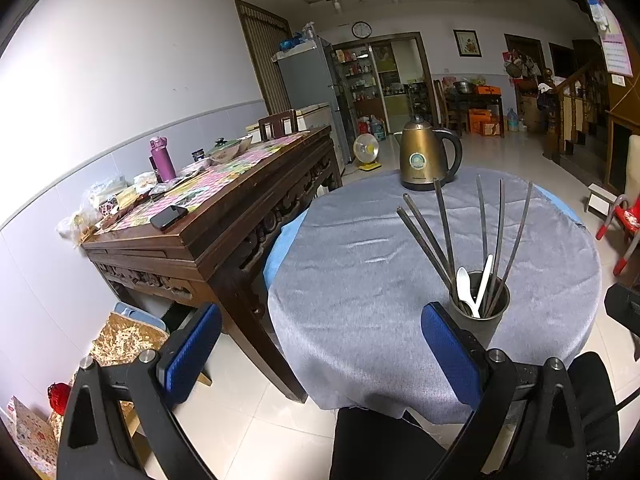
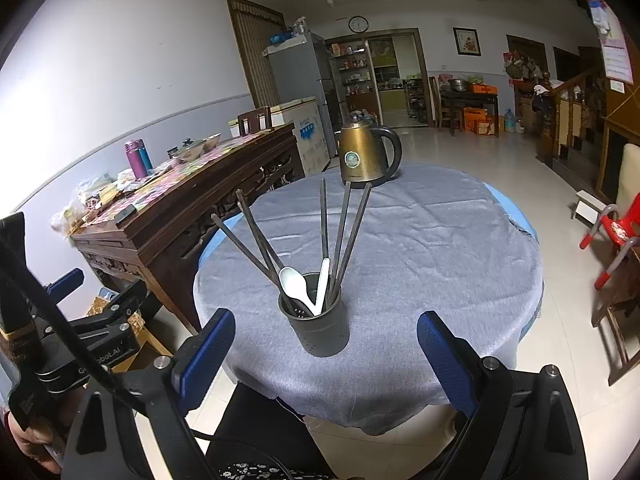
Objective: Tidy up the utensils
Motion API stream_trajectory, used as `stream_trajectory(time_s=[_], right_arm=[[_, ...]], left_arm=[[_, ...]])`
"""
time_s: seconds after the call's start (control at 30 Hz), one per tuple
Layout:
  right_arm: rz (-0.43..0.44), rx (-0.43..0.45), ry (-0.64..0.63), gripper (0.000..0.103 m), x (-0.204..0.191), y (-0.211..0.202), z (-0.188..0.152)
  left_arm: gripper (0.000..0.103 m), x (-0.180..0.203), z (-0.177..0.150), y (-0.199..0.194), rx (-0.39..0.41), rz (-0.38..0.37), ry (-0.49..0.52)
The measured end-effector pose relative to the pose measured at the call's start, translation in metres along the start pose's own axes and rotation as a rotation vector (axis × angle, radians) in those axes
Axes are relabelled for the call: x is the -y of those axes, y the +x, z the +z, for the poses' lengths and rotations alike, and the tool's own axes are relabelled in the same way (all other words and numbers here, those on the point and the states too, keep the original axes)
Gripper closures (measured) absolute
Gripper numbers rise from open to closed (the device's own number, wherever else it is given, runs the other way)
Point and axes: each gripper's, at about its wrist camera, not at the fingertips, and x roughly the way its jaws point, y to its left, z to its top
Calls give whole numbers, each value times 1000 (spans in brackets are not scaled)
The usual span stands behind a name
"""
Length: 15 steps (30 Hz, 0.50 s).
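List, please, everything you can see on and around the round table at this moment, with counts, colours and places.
utensil holder: one, dark grey, near edge of the round table.
chopsticks: about six, dark, standing in the holder, fanned out.
spoon: one, white, in the holder, bowl end up.
second white utensil: one, in the holder beside the spoon; type unclear.
kettle: one, bronze with black handle, far side of the table.
tablecloth: one, grey, over the round table.
wooden side table: one, dark brown, left of the round table, cluttered.
phone: one, black, on the side table.
bottle: one, purple, on the side table.
left gripper: blue pads, open, empty.
right gripper: blue pads, open, empty.
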Motion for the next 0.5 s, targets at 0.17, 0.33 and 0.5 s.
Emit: stream_trajectory(time_s=[0.17,0.33,0.5], right_arm=[[-3,-3,-1,9,1,0,-1],[-12,-9,8,9,2,4,-3],[-19,-11,18,9,4,6,-5]], left_arm=[[3,-1,-2,2,-5,-7,-2],[3,0,-3,3,-7,-14,0],[3,0,-5,5,-6,-20,0]])
